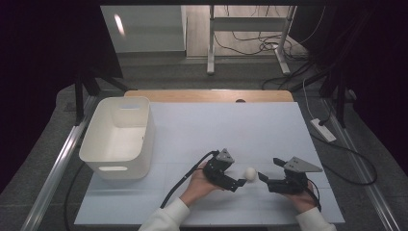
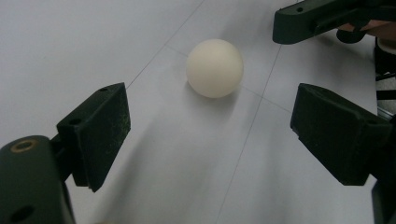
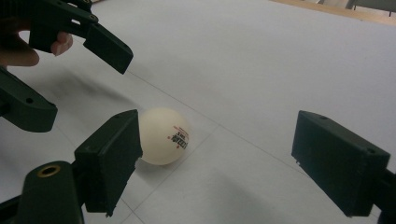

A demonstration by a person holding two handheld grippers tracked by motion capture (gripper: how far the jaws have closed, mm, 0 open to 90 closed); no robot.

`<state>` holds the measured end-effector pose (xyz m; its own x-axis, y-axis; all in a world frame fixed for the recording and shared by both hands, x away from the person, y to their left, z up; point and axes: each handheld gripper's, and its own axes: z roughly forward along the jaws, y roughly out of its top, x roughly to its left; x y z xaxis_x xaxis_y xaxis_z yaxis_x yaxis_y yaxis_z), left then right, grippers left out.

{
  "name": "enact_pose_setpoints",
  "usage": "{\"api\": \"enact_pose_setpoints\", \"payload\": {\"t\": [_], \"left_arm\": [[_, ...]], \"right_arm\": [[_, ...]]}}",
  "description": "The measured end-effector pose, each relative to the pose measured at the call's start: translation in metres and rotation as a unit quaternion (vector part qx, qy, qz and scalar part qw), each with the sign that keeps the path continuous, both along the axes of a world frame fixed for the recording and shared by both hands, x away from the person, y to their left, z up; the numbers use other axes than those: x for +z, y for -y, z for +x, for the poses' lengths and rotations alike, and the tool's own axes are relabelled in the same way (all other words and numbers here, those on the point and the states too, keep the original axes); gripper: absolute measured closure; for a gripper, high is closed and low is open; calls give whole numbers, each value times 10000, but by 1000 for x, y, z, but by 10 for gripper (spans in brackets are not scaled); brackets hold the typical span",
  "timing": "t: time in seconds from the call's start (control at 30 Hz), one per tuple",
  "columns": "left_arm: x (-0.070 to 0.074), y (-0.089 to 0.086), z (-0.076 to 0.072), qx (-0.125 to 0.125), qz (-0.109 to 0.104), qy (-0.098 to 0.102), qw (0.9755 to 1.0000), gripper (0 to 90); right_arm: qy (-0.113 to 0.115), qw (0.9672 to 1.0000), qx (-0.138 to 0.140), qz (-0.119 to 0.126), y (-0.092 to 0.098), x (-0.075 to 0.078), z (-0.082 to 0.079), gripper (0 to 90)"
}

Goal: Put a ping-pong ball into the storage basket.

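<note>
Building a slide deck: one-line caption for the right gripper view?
Open right gripper approaches a printed white ball on the table.

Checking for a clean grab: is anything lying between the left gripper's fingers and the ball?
No. In the left gripper view, just bare white table lies between the open left gripper and the ball.

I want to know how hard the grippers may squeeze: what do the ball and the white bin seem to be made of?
The ball looks like thin, matte plastic, like a table-tennis ball: smooth off-white shell with small red and black print. The bin looks like rigid moulded plastic, semi-matte white, with rounded corners and a cut-out handle slot. Neither material is certain from looks alone.
</note>
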<state>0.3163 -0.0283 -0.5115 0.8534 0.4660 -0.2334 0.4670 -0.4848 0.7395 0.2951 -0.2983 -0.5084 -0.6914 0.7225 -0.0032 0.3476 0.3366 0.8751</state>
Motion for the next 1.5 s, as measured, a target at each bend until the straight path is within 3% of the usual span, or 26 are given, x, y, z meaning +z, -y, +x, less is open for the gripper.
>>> {"api": "enact_pose_setpoints", "payload": {"t": [1.1, 1.5], "left_arm": [[-2, 17, 7, -100, 59, -97, 9999, 135], [-7, 31, 9, -215, 109, -160, 9996, 135]], "right_arm": [[-7, 10000, -27, 6, 1, 0, 0, 156], [-13, 10000, -20, 19, 1, 0, 0, 156]]}}
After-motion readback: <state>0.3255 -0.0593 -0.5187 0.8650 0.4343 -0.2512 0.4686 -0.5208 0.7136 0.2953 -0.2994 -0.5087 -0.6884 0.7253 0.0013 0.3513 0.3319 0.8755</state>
